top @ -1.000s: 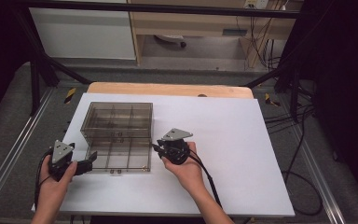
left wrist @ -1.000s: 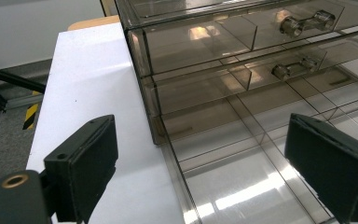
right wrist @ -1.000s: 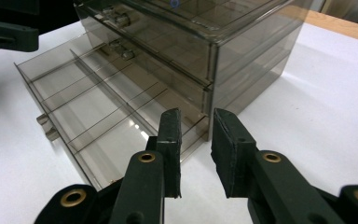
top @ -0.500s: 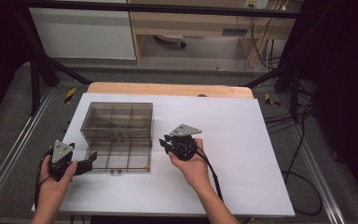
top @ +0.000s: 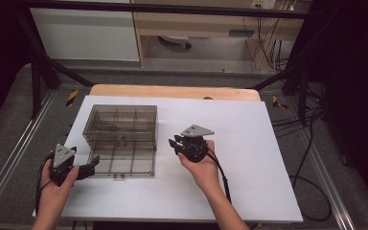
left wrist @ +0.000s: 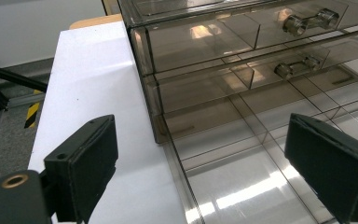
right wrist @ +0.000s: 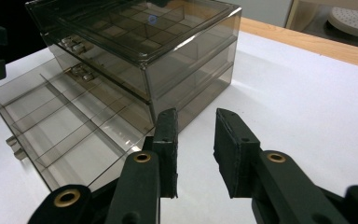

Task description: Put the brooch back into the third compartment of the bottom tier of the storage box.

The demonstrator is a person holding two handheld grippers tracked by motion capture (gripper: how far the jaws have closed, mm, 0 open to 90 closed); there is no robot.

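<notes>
- Your right gripper (top: pixel 176 143) has drawn away from the drawer box (top: pixel 121 125) since a second ago, and now sits on the bare sheet just beside the box's right side; your left hand kept its place at the box's near left corner.
- Under the box lies a white sheet (top: pixel 249 158) on a wooden table top (top: pixel 172 91), whose far edge shows beyond the box.
- Past the table, farther from you than the box, are a pale cabinet front and a shelf with cables hanging to its right; dark frame rails run down either side.
- The box is smoky clear plastic with stacked drawers, standing on the left half of the sheet; its bottom drawer (top: pixel 124 163) is pulled out toward you.
- Your right gripper's jaws stand a narrow gap apart, released, with nothing between them; they have just been opening a little. In the right gripper view they point toward the box's near corner, short of it.
- Your left gripper (top: pixel 92 166) is spread wide and grasps nothing; in the left gripper view its jaws straddle the left wall of the open drawer (left wrist: pixel 242 182) without pressing it.
</notes>
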